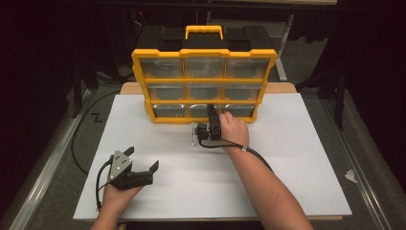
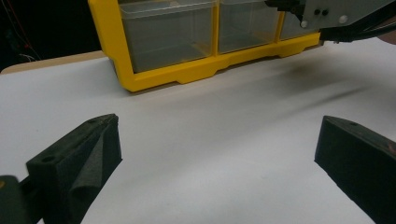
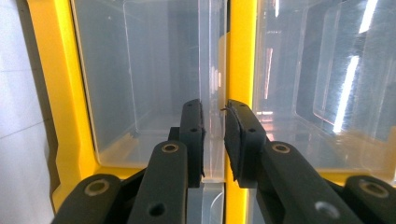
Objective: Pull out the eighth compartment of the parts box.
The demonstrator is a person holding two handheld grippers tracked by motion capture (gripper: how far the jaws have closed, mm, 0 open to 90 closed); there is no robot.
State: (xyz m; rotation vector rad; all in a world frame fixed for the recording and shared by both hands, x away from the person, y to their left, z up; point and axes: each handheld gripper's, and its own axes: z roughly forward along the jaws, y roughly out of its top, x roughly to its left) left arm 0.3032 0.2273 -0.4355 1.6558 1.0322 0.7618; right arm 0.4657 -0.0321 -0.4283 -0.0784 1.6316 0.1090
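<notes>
A yellow-framed organizer (image 1: 204, 81) with a black body and three rows of clear drawers stands at the far side of the white table (image 1: 287, 182). My right gripper (image 1: 209, 111) reaches into its bottom row at the middle drawer. In the right gripper view the right gripper (image 3: 214, 109) is shut on the clear lip (image 3: 214, 88) of that drawer, beside a yellow frame bar (image 3: 240, 56). My left gripper (image 1: 142, 159) rests on the table at the near left, apart from the organizer. Its jaws stand wide open, with bare table between them, in the left gripper view (image 2: 217, 140).
The organizer's yellow base (image 2: 187, 72) sits ahead of the left gripper, with white tabletop between. A black cable (image 1: 79, 143) lies on the floor at the left. Dark floor and metal rails border the table on both sides.
</notes>
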